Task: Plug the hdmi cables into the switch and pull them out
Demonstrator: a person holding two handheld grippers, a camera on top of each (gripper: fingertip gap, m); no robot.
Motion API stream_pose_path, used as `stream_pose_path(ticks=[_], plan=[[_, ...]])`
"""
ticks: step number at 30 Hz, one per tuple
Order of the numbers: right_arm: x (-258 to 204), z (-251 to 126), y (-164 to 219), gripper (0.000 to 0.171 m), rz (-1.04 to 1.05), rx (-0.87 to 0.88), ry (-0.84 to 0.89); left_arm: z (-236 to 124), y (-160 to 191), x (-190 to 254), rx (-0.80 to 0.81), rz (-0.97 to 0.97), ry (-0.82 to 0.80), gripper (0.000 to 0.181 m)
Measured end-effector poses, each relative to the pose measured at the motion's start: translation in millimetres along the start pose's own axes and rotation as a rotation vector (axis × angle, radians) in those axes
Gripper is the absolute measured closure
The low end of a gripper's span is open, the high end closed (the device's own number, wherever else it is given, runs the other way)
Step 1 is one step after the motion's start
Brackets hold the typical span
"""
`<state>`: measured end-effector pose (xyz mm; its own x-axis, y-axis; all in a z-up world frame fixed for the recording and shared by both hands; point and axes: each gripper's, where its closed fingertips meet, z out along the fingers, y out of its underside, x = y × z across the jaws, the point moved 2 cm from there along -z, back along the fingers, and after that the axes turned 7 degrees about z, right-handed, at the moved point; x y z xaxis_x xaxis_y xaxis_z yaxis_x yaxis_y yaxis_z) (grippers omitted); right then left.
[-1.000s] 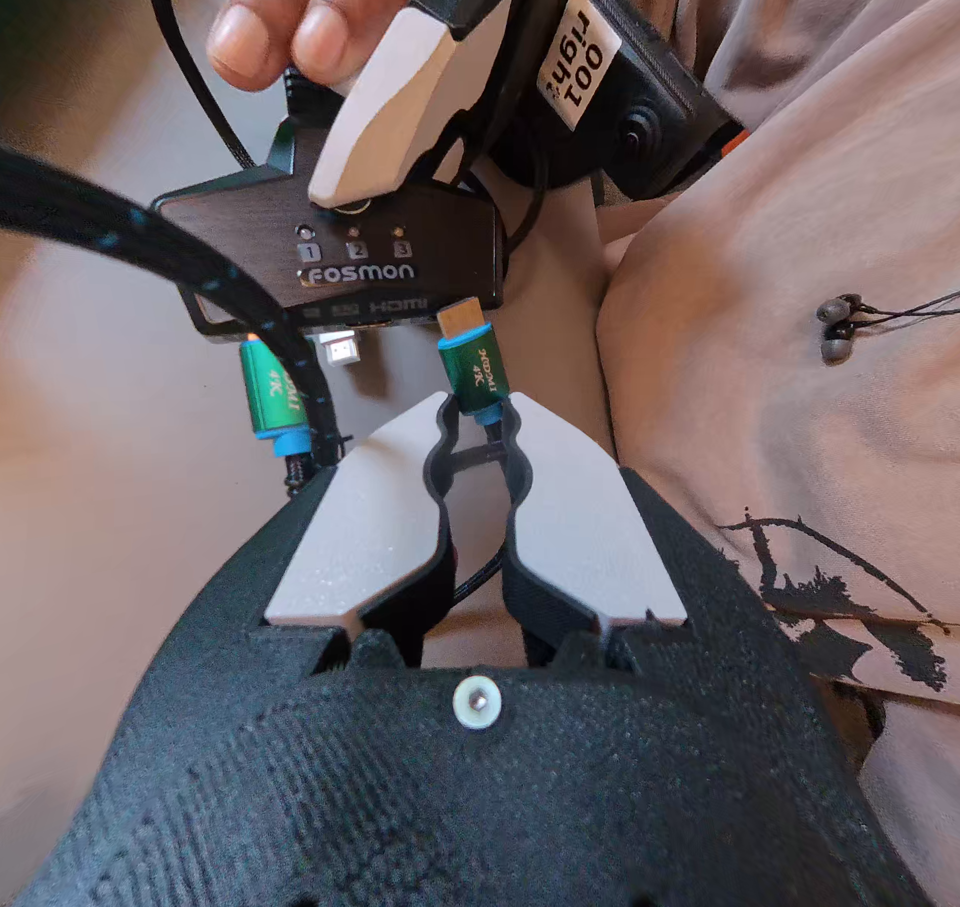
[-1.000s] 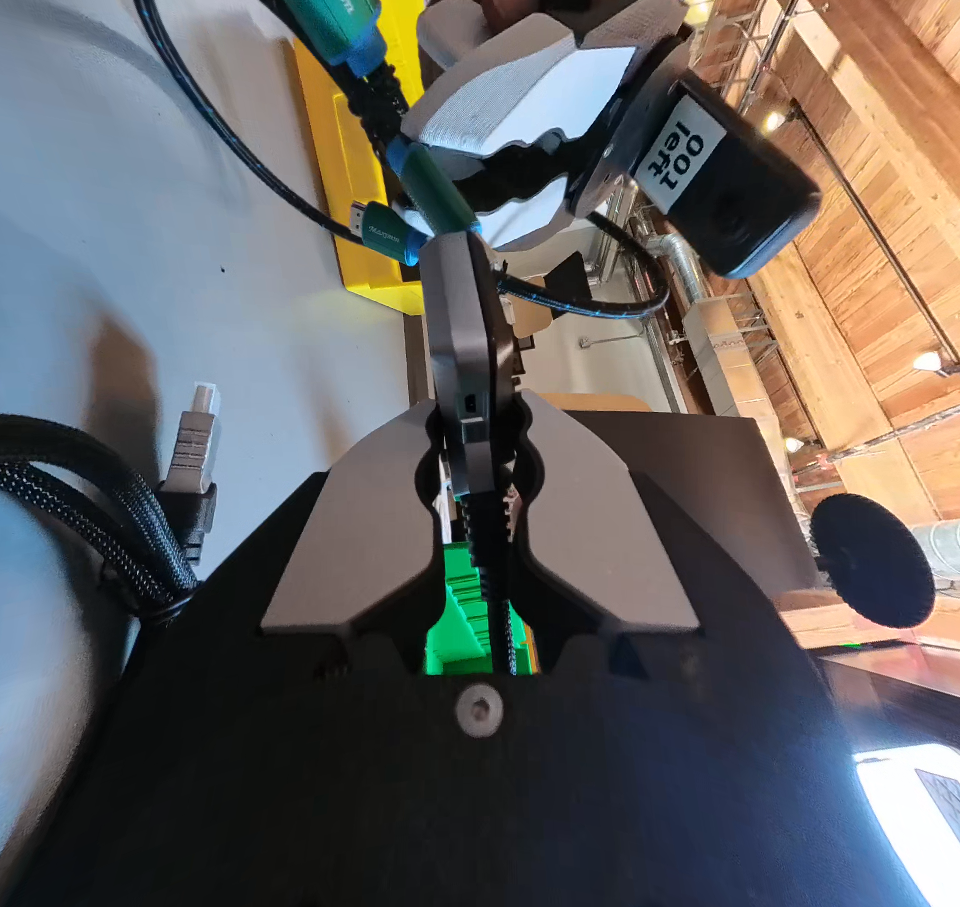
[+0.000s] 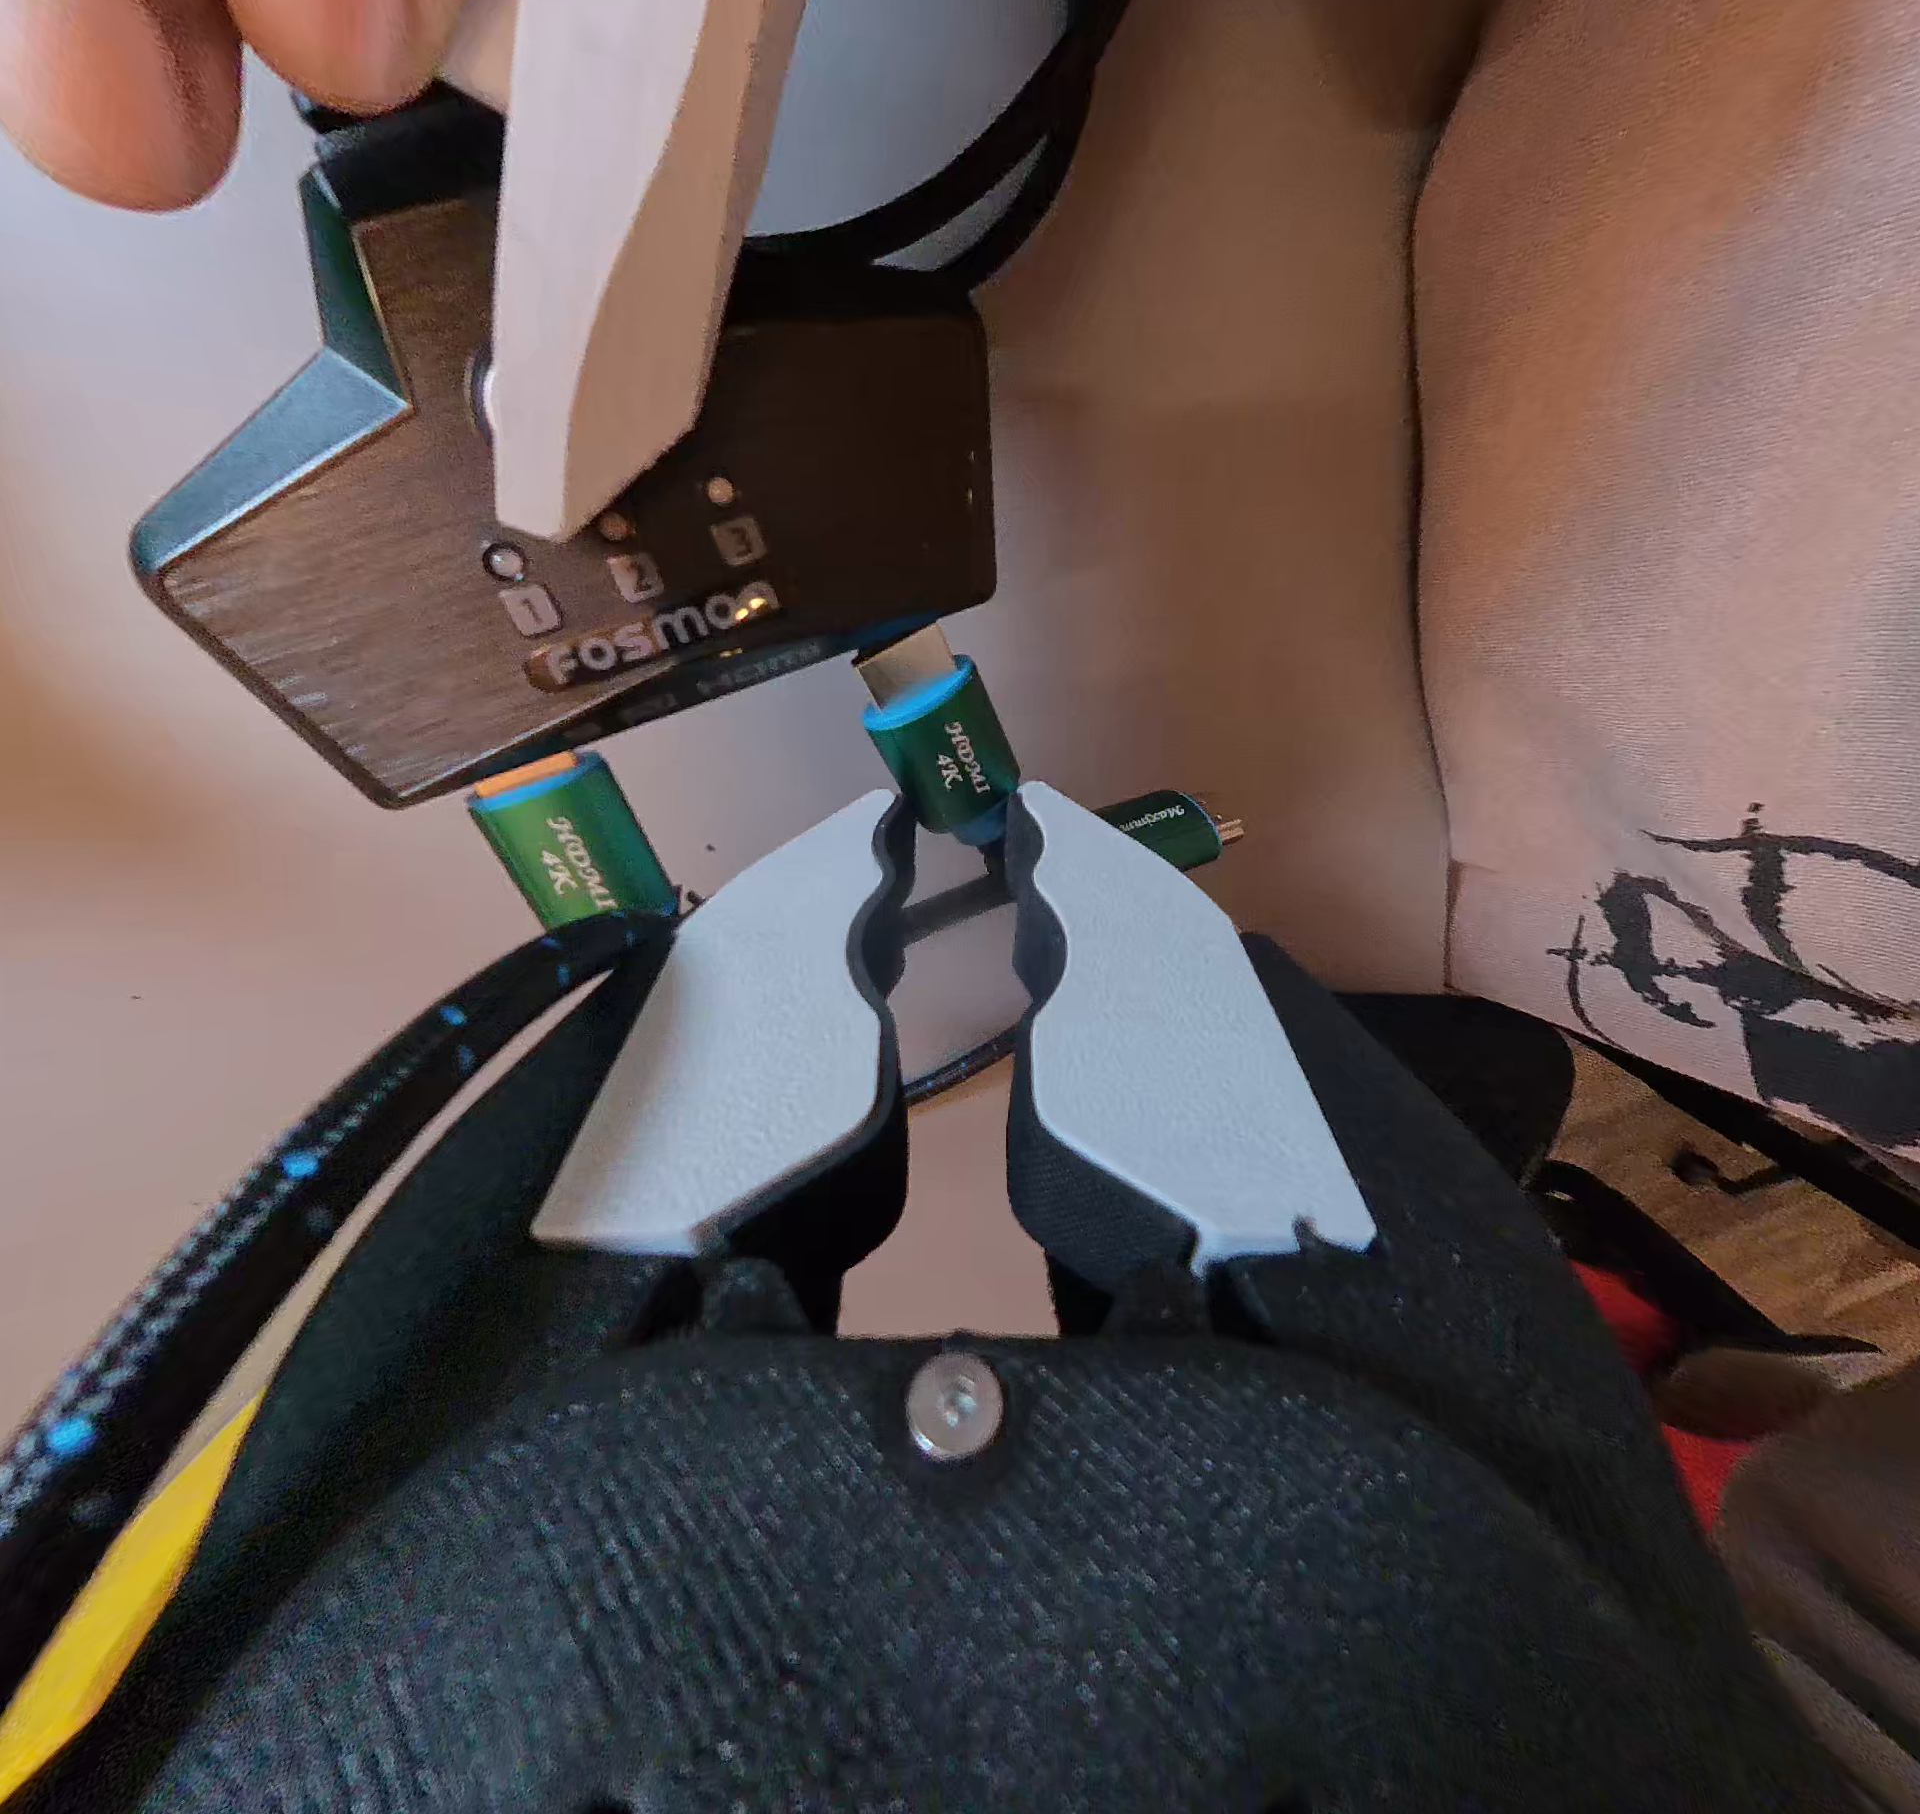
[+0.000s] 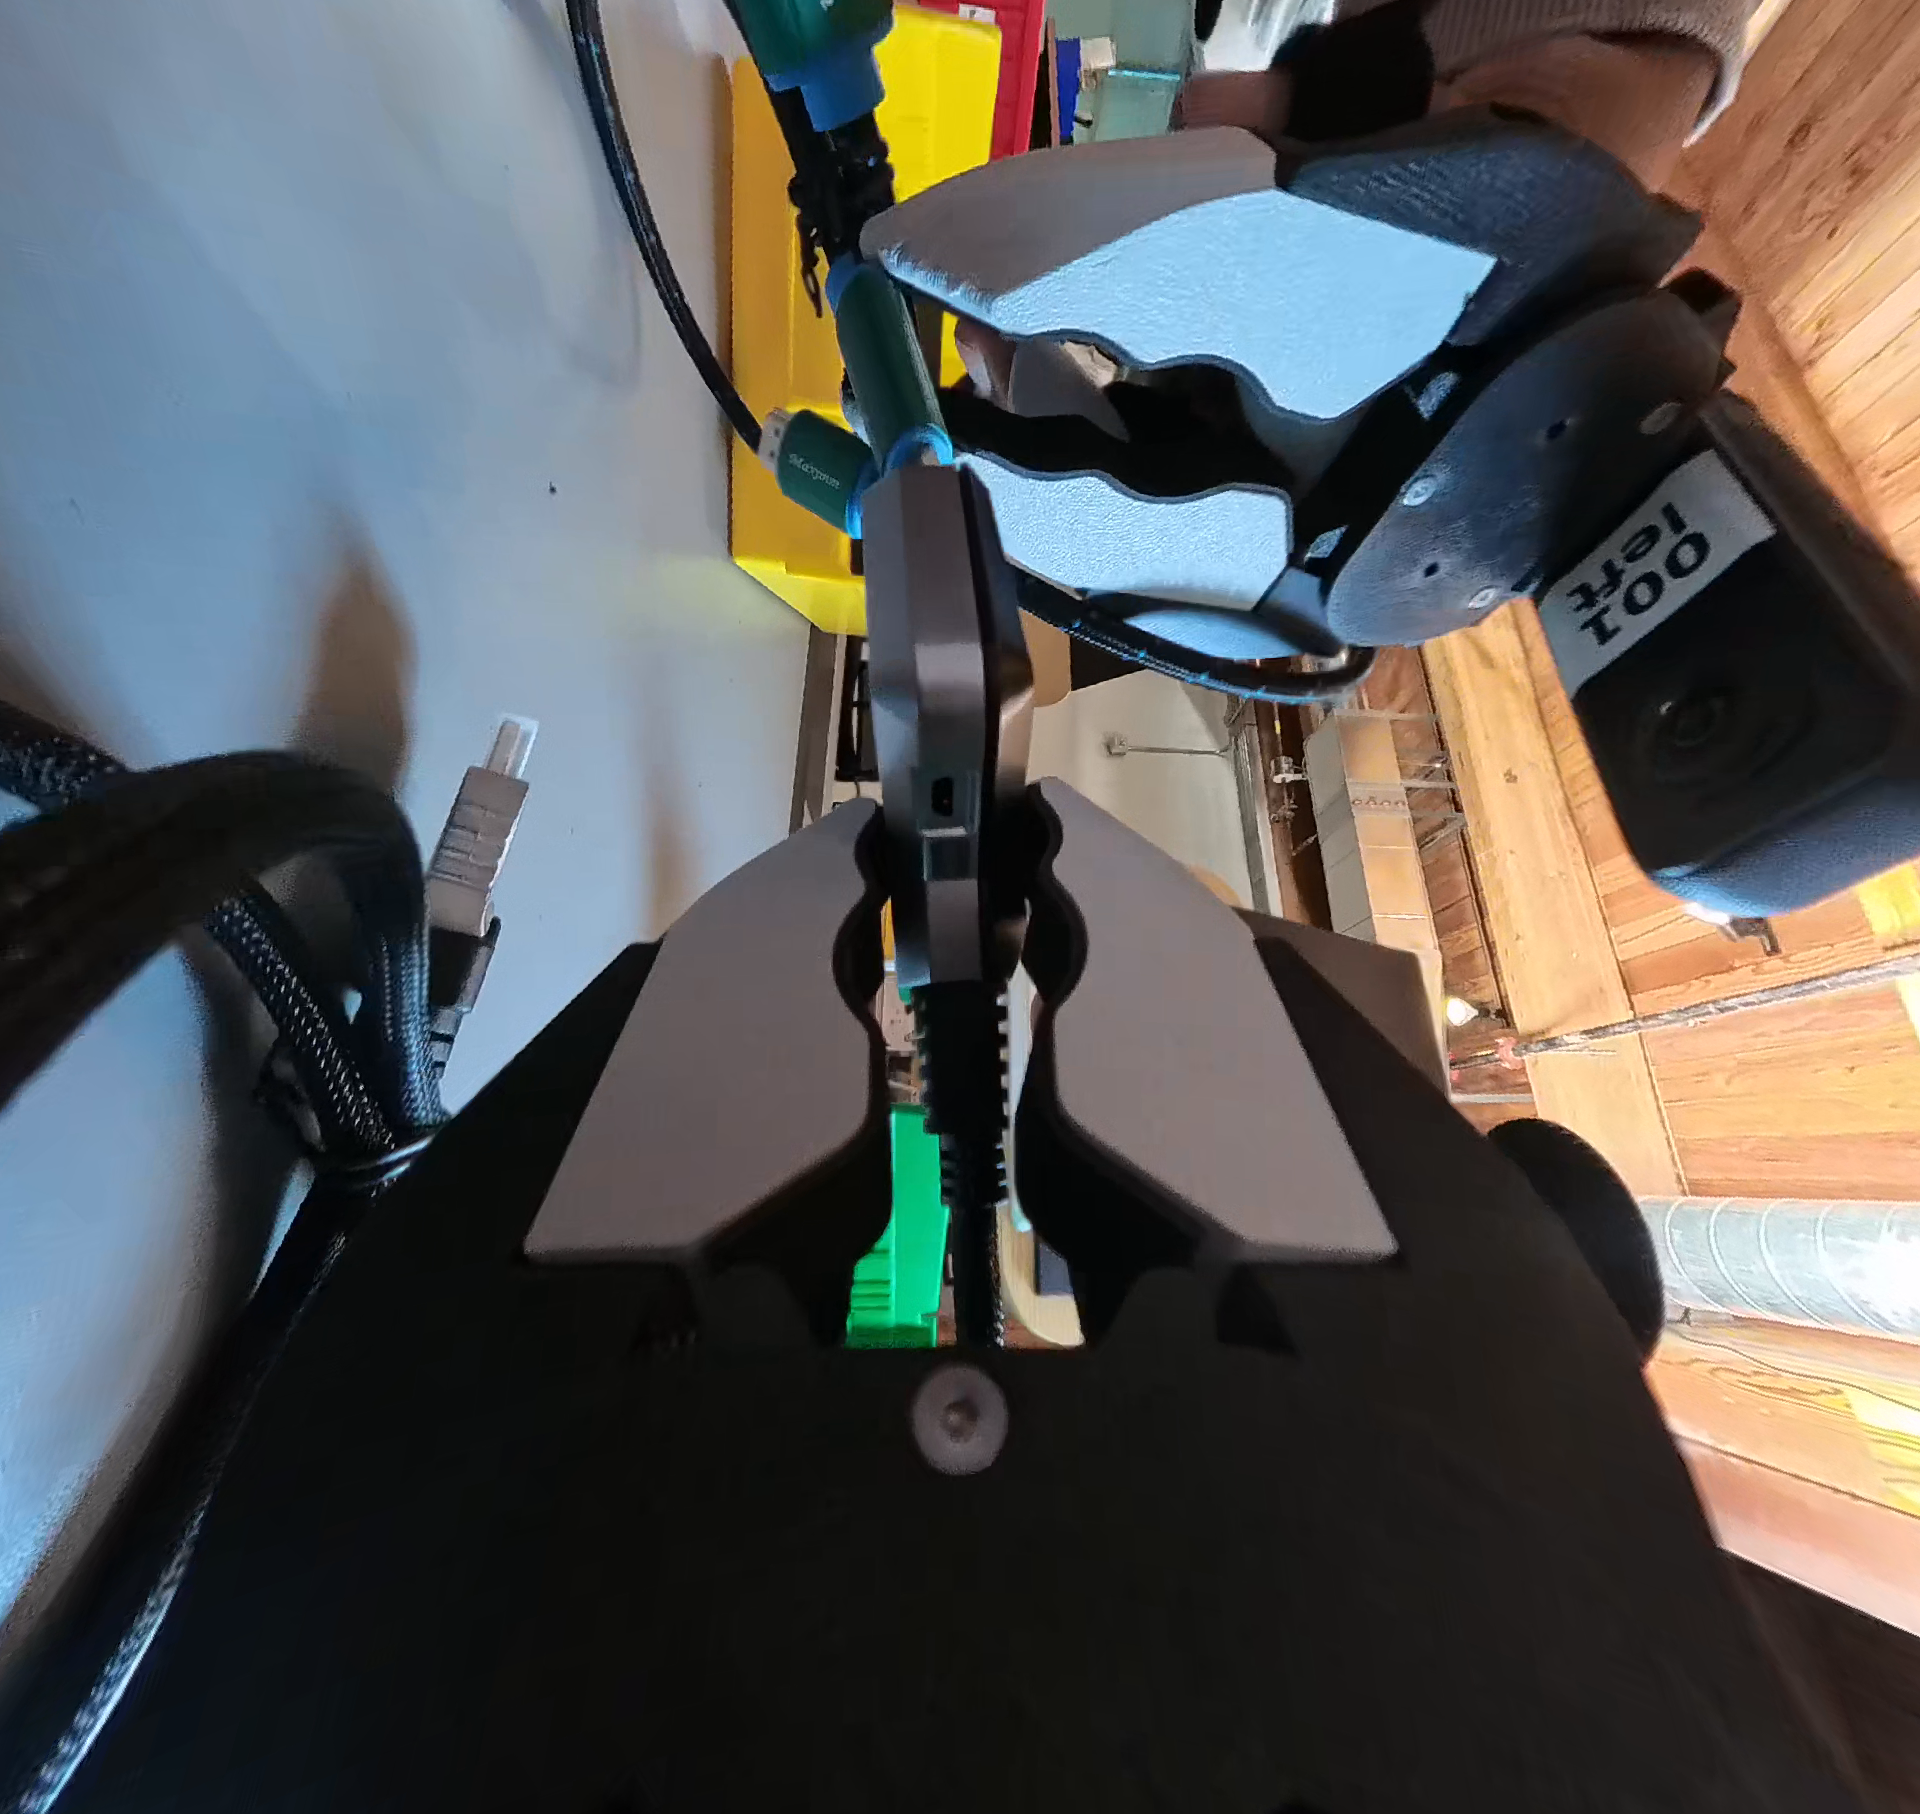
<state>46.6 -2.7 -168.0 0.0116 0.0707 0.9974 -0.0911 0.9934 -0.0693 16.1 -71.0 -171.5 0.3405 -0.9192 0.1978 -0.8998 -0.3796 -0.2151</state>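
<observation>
Tongs on the left [image 3: 961, 814] are pinching the rear end of a green HDMI plug [image 3: 940, 746], its long axis running along the fingers, metal tip pointing into the switch's [image 3: 582, 569] right-hand port and only partly seated. Another green plug [image 3: 566, 860] is sitting in the leftmost port, tilted. A third one [image 3: 1169, 824] is lying loose on the worktop [image 3: 156, 933] behind. Right tongs [image 4: 956, 829] are clamping the switch edge-on, lifted off the worktop, its ported end facing away toward the left tongs [image 4: 935, 382].
</observation>
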Motion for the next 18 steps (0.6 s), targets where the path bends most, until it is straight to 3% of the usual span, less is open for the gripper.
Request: stream_pose_path(ticks=[13, 18], plan=[[-9, 3, 23, 0.148, 0.052, -0.068, -0.050, -8, 7, -13, 0.362, 0.000, -0.316, 0.163], [-16, 4, 26, 0.148, 0.045, -0.083, -0.082, -24, 24, 0, 0.535, -0.063, -0.390, 0.151]])
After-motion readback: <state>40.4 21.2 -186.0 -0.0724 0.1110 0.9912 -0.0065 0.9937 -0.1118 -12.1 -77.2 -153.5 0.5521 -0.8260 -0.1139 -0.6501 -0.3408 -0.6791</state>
